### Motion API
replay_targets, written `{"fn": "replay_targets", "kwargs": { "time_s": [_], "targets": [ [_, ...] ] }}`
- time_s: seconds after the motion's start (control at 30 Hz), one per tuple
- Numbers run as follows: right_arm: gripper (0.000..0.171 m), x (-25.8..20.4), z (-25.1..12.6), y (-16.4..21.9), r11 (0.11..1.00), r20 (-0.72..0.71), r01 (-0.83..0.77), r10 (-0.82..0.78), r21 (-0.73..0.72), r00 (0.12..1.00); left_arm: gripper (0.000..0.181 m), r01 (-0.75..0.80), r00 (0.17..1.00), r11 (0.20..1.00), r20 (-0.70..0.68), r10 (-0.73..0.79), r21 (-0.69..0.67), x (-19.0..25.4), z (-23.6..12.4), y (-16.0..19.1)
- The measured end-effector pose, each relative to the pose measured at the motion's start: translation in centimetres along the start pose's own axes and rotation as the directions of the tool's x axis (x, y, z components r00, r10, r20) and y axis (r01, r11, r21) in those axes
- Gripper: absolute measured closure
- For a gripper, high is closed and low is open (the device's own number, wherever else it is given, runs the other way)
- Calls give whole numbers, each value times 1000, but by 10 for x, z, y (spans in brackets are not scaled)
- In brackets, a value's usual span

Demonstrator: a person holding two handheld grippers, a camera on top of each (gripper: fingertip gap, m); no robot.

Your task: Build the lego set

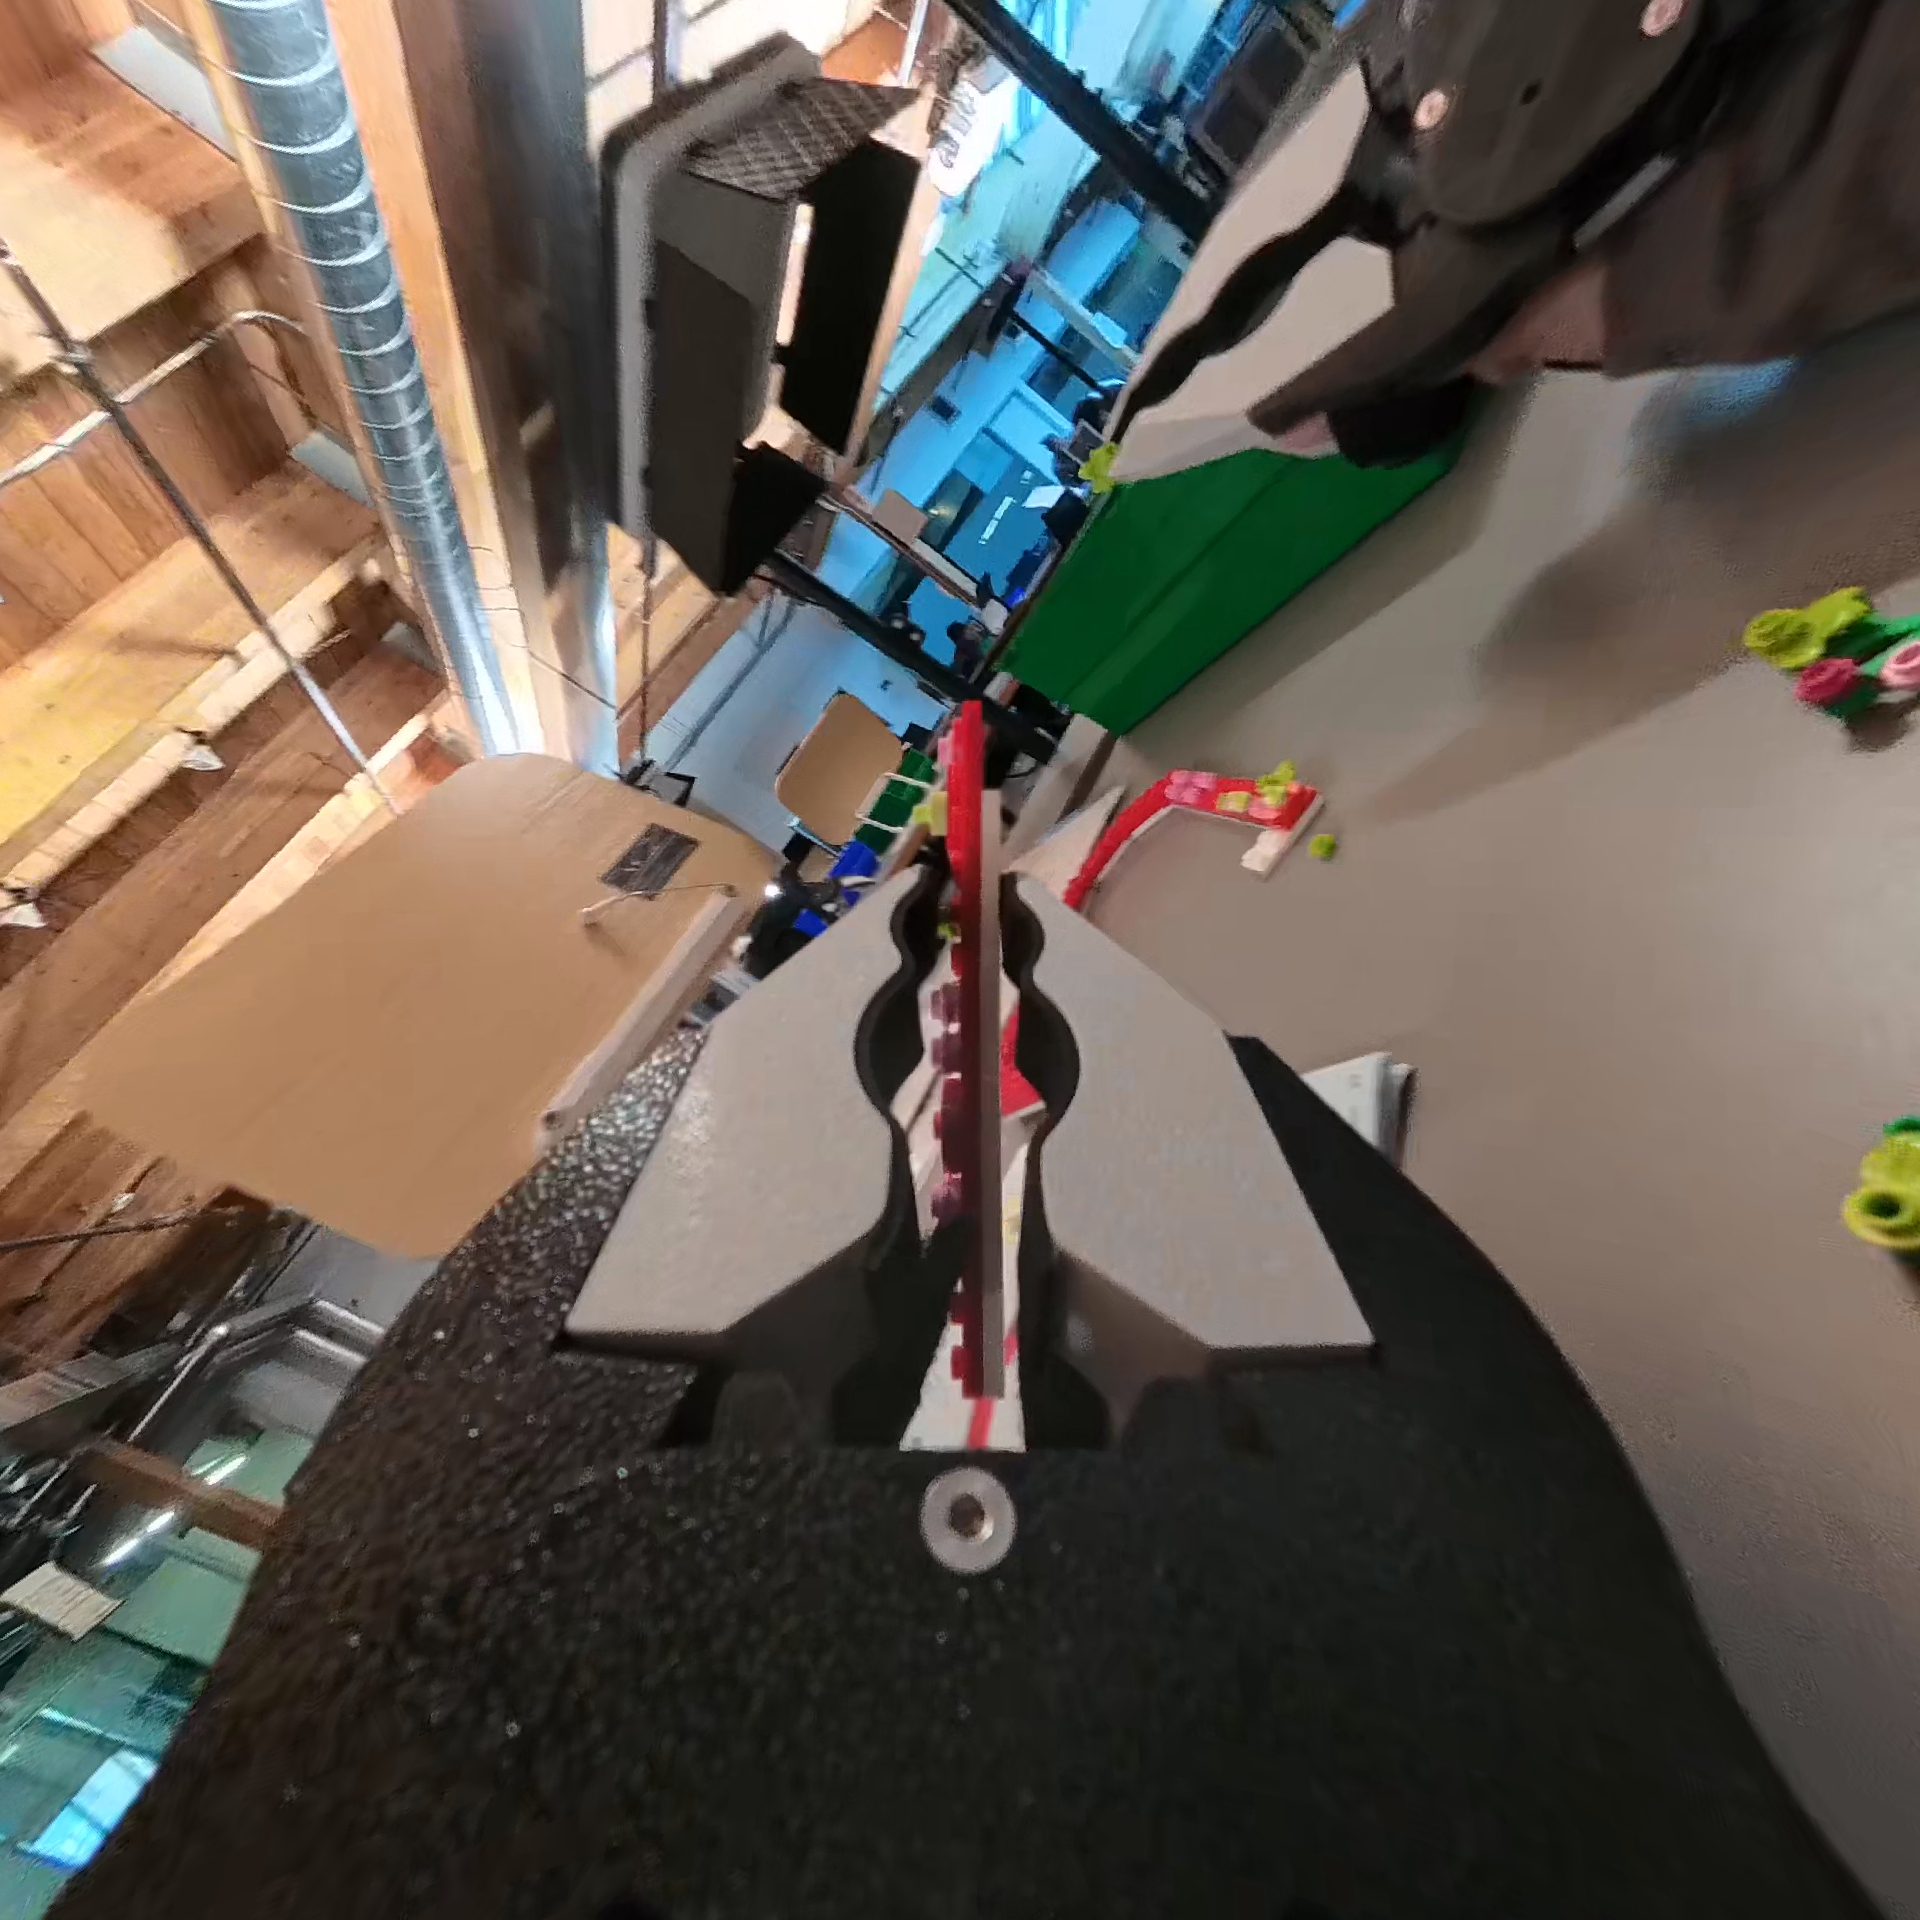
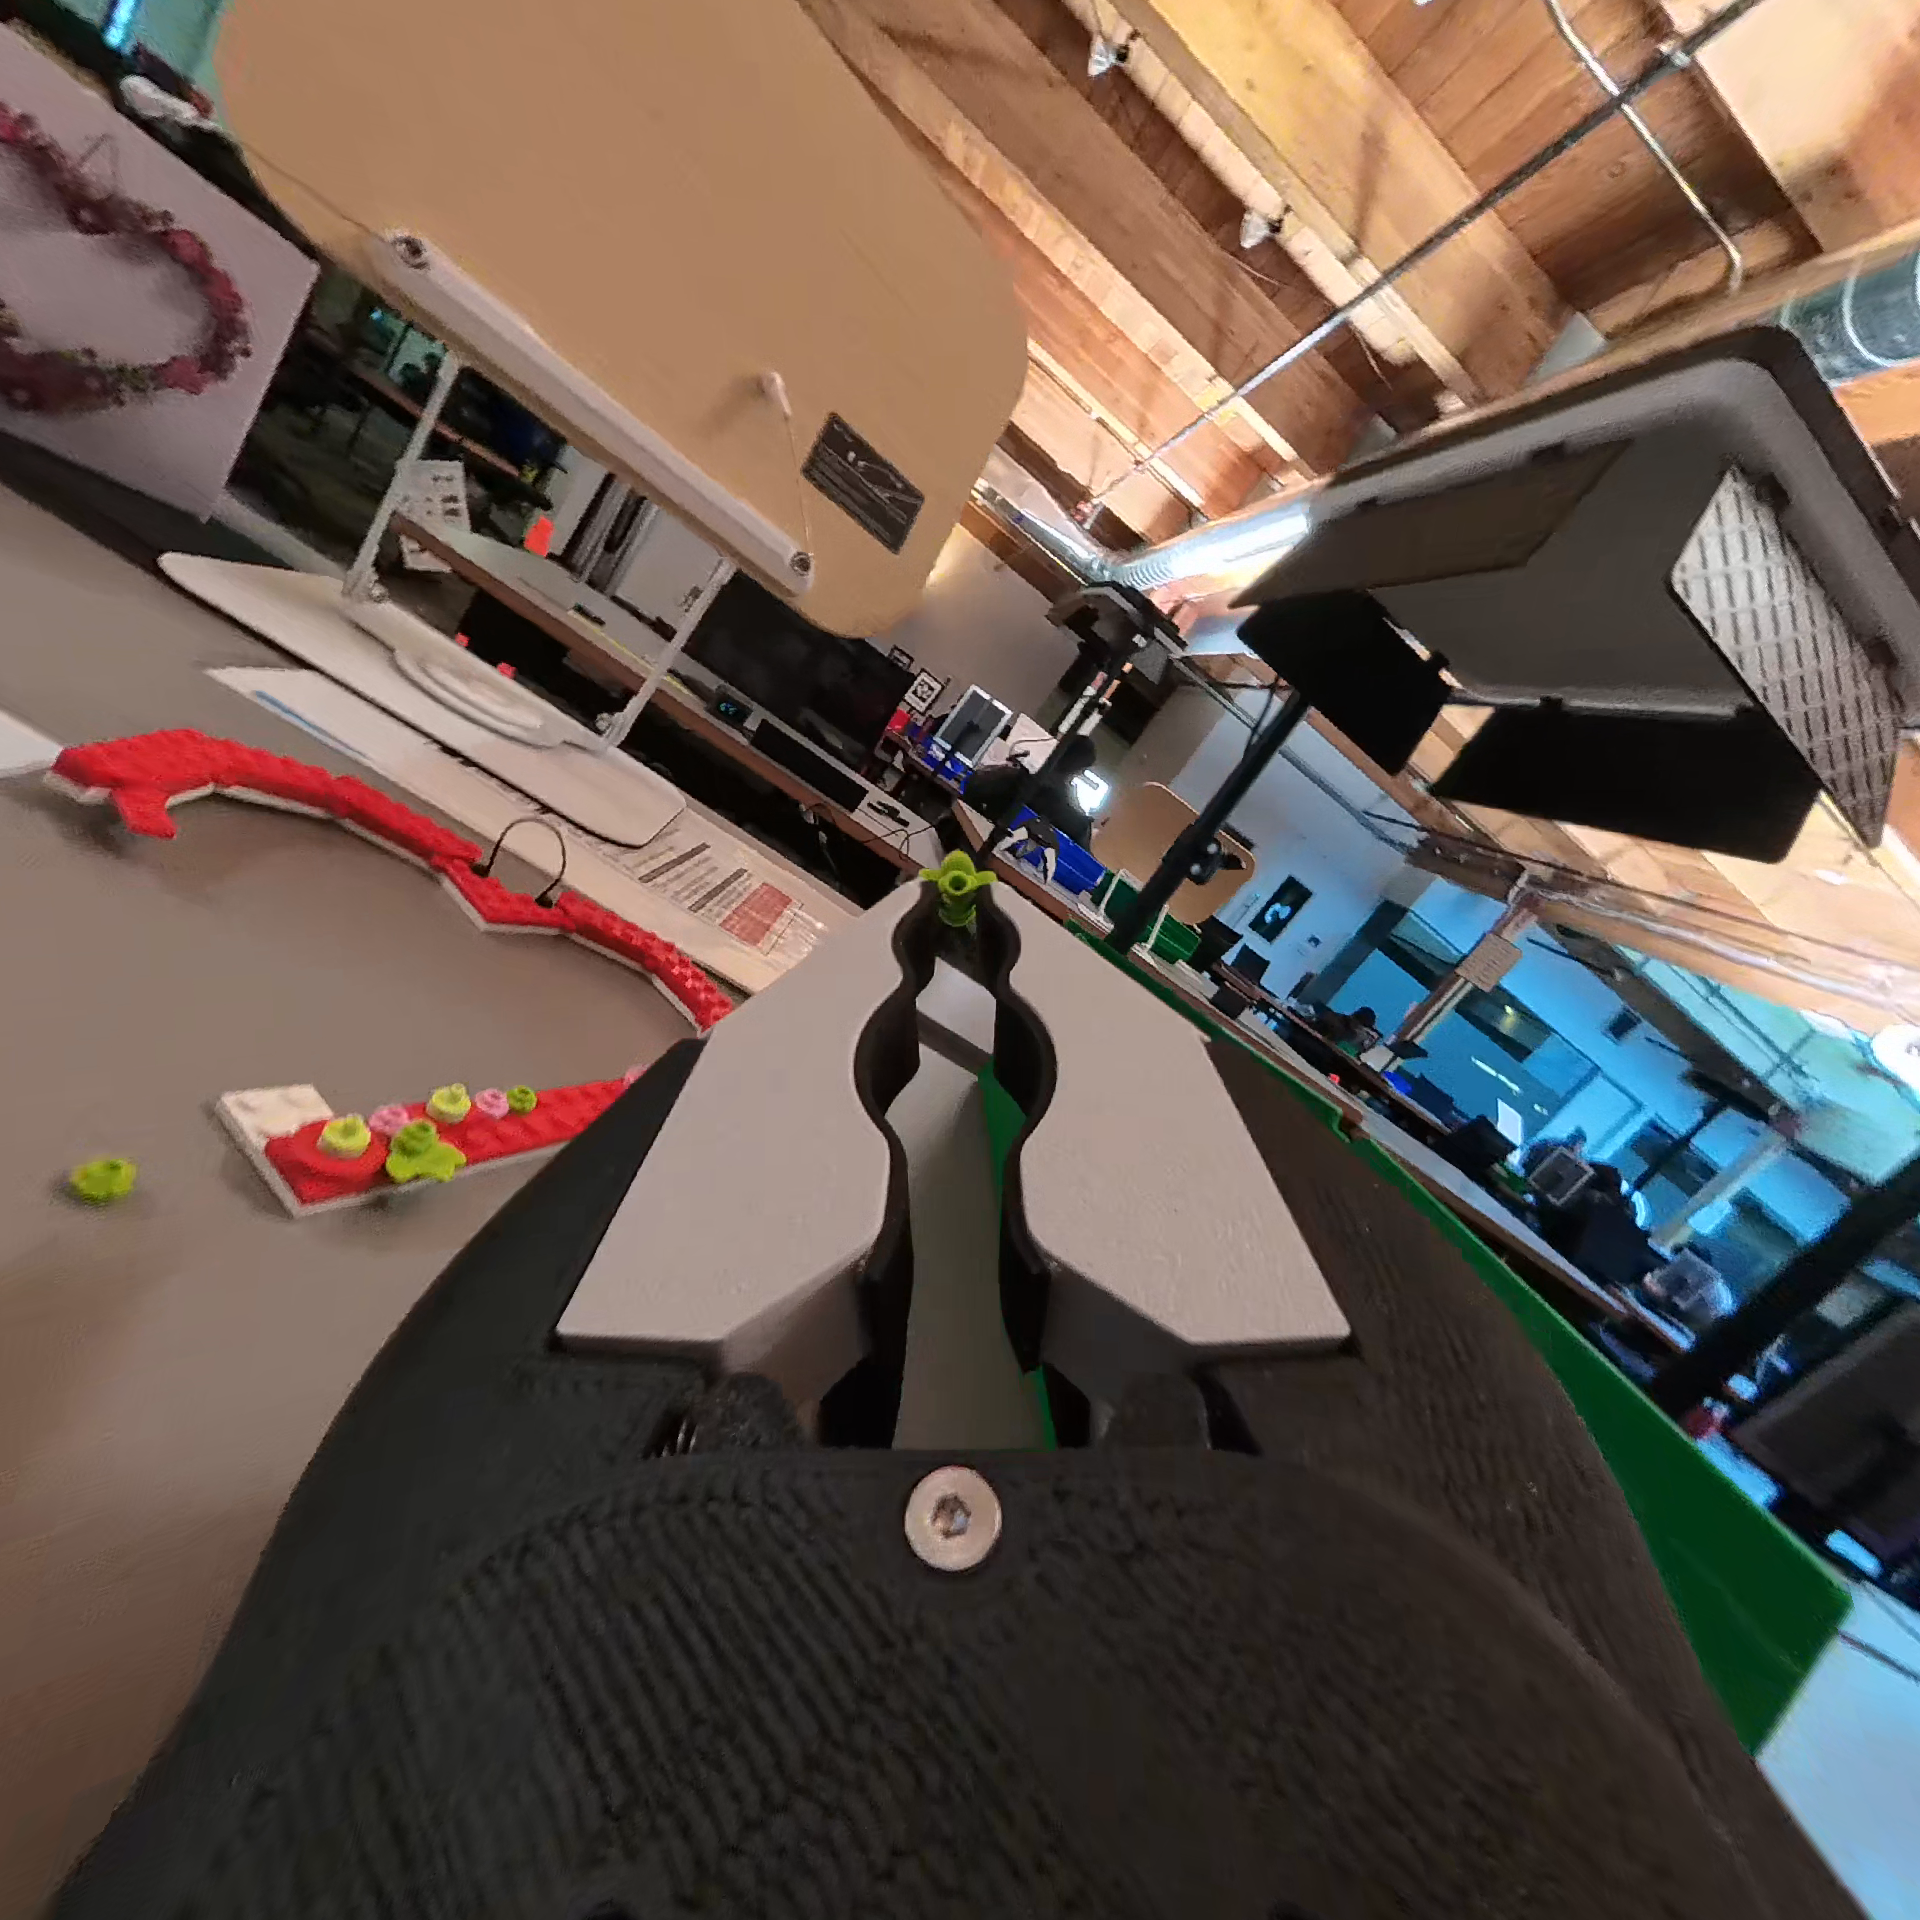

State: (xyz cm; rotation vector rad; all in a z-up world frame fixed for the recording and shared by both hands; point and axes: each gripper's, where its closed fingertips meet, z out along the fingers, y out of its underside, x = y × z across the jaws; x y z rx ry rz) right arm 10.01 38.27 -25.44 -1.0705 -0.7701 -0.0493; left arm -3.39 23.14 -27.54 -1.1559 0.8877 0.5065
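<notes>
My left gripper (image 1: 971, 894) is shut edge-on on a flat red and white lego plate (image 1: 975, 1039) with dark pink studs, held above the grey table. My right gripper (image 2: 958, 906) is shut on a small lime green lego stem piece (image 2: 956, 889) at its fingertips. A red curved lego frame (image 2: 364, 810) lies on the table at the left of the right wrist view, with a red and white section (image 2: 416, 1138) bearing lime and pink flower pieces. That section also shows in the left wrist view (image 1: 1236, 805). A loose lime piece (image 2: 102, 1179) lies beside it.
A green bin (image 1: 1226, 561) stands at the table's far side, with a person's sleeve and hand (image 1: 1403, 395) over it. Flower clusters (image 1: 1839, 665) and lime pieces (image 1: 1886, 1205) lie at the right. A white lamp base (image 2: 436, 675) and papers (image 2: 717, 883) sit behind the frame. The gap from one gripper's tips to the other's is roughly 20 cm.
</notes>
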Motion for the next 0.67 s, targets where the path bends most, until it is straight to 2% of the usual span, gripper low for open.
{"fn": "replay_targets", "kwargs": {
  "time_s": [0.17, 0.27, 0.33, 0.5, 0.67],
  "targets": [
    [166, 11, 11, 4, 994, -98, -105, 102, -20, 990, 173, 40, 997, 999, 65, -41, 6, -23, -14, 9],
    [166, 15, 16, 8, 989, -116, -147, 144, -19, 983, 173, 114, 992, 993, 46, -114, -3, -21, -12, 16],
    [166, 11, 18, 6, 988, -90, -156, 155, -4, 984, 173, 111, 994, 994, 21, -111, 12, -16, -12, 12],
    [166, -1, 18, -6, 976, 7, -212, 212, 57, 977, 173, -27, 998, 993, -57, 33, 111, 9, -17, -18],
    [166, -4, 22, -5, 959, 39, -278, 276, 59, 960, 174, -172, 975, 965, -109, 196, 196, 36, -22, -41]
  ]
}}
